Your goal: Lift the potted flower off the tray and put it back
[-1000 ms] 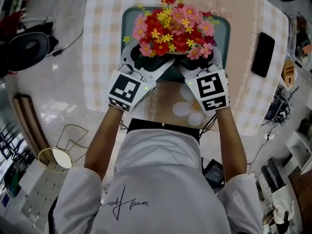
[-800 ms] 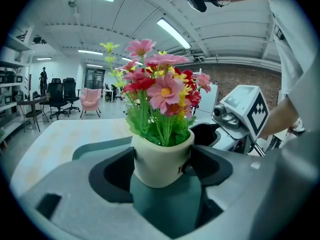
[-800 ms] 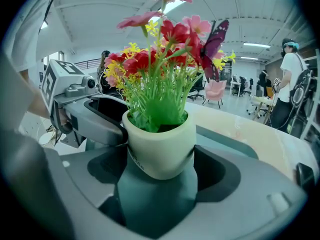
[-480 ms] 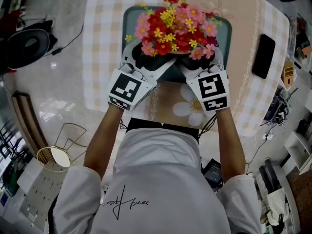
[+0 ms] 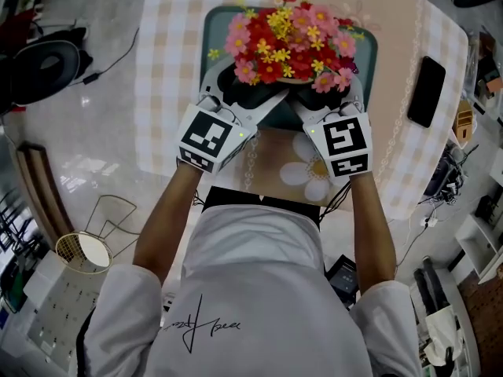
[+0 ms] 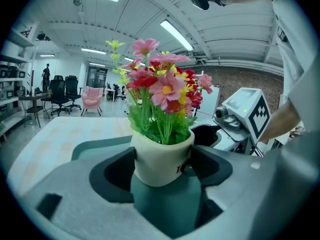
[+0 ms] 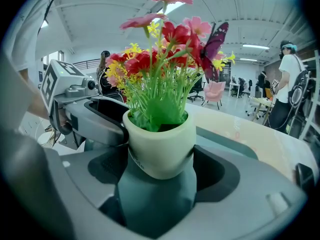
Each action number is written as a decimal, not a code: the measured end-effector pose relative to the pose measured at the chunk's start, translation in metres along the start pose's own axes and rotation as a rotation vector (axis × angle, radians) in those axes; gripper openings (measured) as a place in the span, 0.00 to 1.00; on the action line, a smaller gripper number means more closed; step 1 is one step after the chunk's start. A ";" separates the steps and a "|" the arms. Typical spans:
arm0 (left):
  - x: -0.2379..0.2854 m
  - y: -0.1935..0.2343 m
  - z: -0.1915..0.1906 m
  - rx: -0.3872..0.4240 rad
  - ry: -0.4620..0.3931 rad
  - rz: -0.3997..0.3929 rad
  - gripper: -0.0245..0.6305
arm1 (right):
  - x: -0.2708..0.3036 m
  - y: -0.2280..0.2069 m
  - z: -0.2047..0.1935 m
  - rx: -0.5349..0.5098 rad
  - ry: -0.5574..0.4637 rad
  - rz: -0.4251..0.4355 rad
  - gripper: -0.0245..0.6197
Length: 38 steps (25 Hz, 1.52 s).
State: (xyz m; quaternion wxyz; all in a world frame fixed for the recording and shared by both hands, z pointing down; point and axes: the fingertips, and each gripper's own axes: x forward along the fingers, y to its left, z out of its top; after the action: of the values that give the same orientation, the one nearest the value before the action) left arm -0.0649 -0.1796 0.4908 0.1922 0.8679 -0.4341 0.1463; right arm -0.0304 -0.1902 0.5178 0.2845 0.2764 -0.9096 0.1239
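Note:
The potted flower (image 5: 287, 38) is a white pot (image 6: 161, 159) full of red, pink and yellow blooms with a purple butterfly pick (image 7: 214, 41). It is over the teal tray (image 5: 212, 26) on the table. My left gripper (image 5: 242, 94) is shut on the pot from the left. My right gripper (image 5: 324, 96) is shut on it from the right. In the left gripper view my gripper (image 6: 161, 168) presses both jaws against the pot's sides. The right gripper view shows the same hold (image 7: 159, 160). Teal tray surface (image 6: 170, 206) shows under the pot's rounded base, which looks slightly raised.
A black phone (image 5: 428, 91) lies on the checked tablecloth (image 5: 173, 69) to the right of the tray. A daisy-print mat (image 5: 310, 171) is at the table's near edge. A wire basket (image 5: 82, 251) stands on the floor at left. A person (image 7: 289, 89) stands far off.
Both grippers have shifted a little away from the body with the pot held between them, so the flowers sit further over the tray.

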 end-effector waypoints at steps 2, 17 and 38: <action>0.000 0.000 0.000 -0.008 0.002 0.007 0.56 | 0.000 0.000 0.000 0.002 0.004 -0.001 0.68; -0.013 -0.002 0.007 -0.049 0.012 0.021 0.56 | -0.008 0.010 0.007 0.033 0.022 0.006 0.67; -0.056 -0.028 0.037 -0.033 0.015 0.001 0.56 | -0.049 0.040 0.035 0.072 -0.003 -0.004 0.68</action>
State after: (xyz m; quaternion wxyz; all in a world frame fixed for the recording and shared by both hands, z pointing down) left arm -0.0713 -0.1421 0.4289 0.2094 0.8634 -0.4353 0.1456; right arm -0.0354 -0.1498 0.4581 0.2733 0.2883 -0.9045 0.1555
